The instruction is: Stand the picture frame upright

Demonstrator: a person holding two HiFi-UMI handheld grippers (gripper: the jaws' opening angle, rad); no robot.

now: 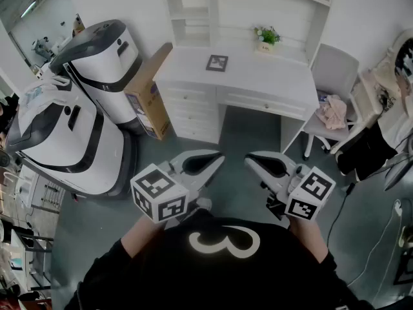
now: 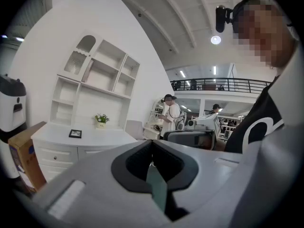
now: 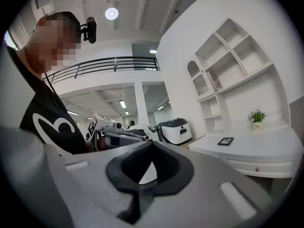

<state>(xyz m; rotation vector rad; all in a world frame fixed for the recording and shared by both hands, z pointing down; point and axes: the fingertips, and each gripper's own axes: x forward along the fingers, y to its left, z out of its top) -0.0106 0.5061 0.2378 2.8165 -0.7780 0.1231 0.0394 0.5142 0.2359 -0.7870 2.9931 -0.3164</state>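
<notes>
A small dark picture frame [image 1: 217,62] lies flat on the white desk [image 1: 271,76], well ahead of both grippers. In the left gripper view the picture frame [image 2: 75,133] shows far off at the left, and in the right gripper view the picture frame [image 3: 225,140] shows at the right. My left gripper [image 1: 219,158] and right gripper [image 1: 249,161] hang side by side over the floor, close to my body and short of the desk. Both are shut with nothing in them, as the left gripper [image 2: 152,144] and right gripper [image 3: 151,146] show in their own views.
A potted plant [image 1: 266,39] stands at the back of the desk under the shelf hutch [image 1: 245,5]. A cardboard box [image 1: 150,92] leans on the desk's left end beside two white machines [image 1: 97,57]. A chair [image 1: 332,76] with a pink cloth [image 1: 332,112] is at the right.
</notes>
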